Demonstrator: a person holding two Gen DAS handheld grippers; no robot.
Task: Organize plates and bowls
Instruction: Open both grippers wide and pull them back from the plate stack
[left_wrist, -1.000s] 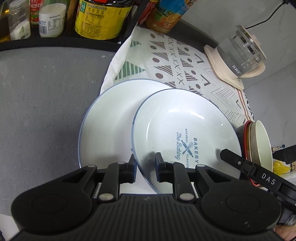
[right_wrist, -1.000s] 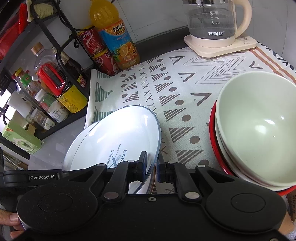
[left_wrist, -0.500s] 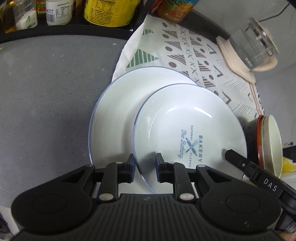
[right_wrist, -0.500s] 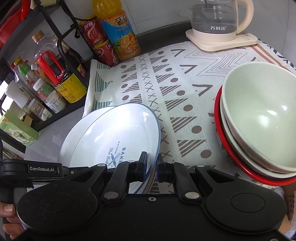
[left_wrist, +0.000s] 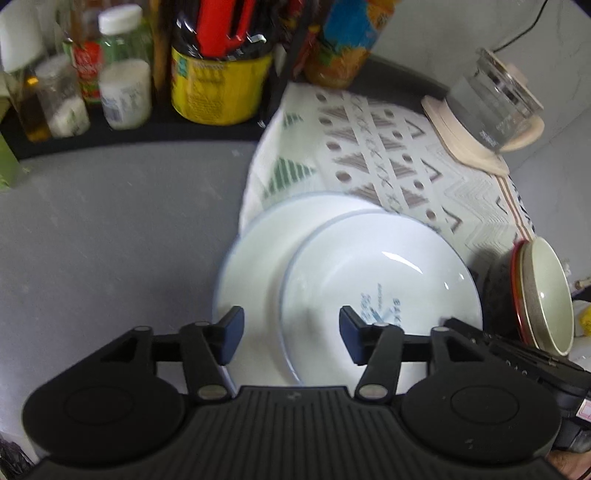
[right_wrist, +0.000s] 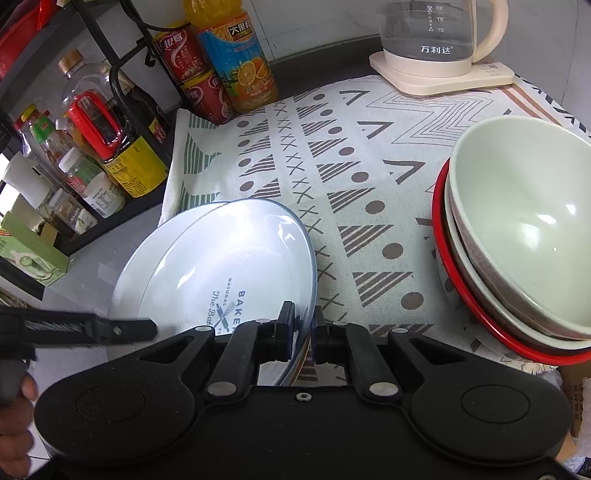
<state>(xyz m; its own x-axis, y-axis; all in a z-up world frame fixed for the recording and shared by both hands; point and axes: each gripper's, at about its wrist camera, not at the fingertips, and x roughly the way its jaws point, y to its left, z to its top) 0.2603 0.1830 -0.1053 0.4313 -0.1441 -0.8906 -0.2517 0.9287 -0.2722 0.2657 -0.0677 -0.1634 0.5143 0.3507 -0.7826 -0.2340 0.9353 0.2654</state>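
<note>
step: stacking plates | top plate (right_wrist: 236, 266) sits on lower plate (left_wrist: 258, 258), desk edge; right gripper (right_wrist: 303, 332) fingers pinch its rim; left gripper (left_wrist: 291, 332) fingers opening, rim between, untouched | next: you release right, clear away

Left tool (left_wrist: 291, 334) tipped steeply down over the near edge of the printed plate (left_wrist: 380, 291), jaws opening, blue pads (left_wrist: 232, 330) wide apart and off the rim, which sits between them. Right tool (right_wrist: 303, 334) also tipped down, at the right side of the same plate, jaws pinched tight on its rim. Bare hand (right_wrist: 14, 417) seen low, left of that plate, wrapped round the left tool's handle.
</note>
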